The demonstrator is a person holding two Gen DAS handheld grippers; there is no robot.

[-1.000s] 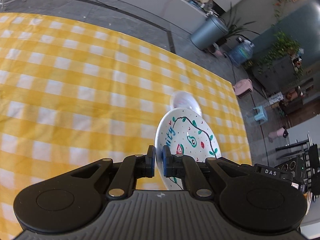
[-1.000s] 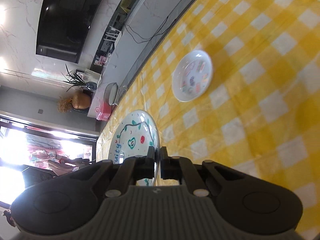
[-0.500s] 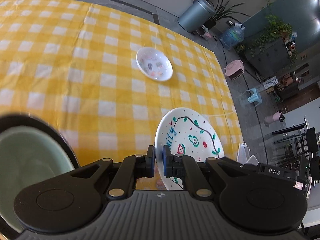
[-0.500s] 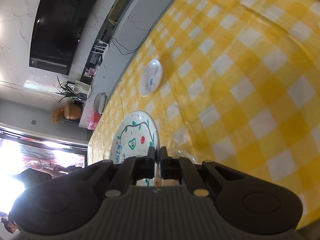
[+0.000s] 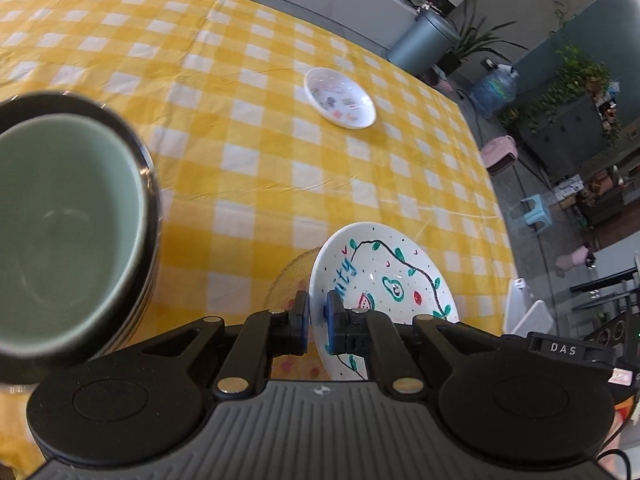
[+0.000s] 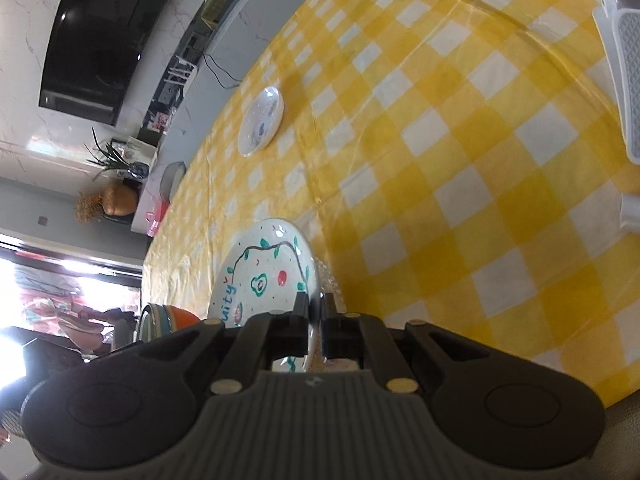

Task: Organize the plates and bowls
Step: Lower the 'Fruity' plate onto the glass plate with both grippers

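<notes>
So both grippers are pinching the same fruit-doodle plate [image 5: 384, 280] from opposite edges, it's the white one with the vine, an avocado, a watermelon slice and blue lettering. The left gripper [image 5: 318, 322] has its blue pads clamped tight on the rim nearest its camera, and the right gripper [image 6: 315, 326] is squeezed down on the rim on its own side, jaws barely apart with just the plate edge between them. The plate sits tilted up on edge between the two tools, over the yellow checked tablecloth [image 5: 240, 152]. Right under it there's something clear and glassy with reddish dots, a glass dish [image 5: 290, 280] I think, but it's mostly hidden so I can't say if the plate touches it. Further out on the cloth, well apart from everything, lies a small white plate [image 5: 340, 98] with little coloured pictures on it, flat on the table; it shows in the right view too [image 6: 261, 121]. Close on the left side of the left camera there's a green bowl [image 5: 60, 216] nested inside a dark-rimmed one, pretty blurry. In the right view a white rack-like thing [image 6: 624, 76] pokes in at the far right edge of the table.
</notes>
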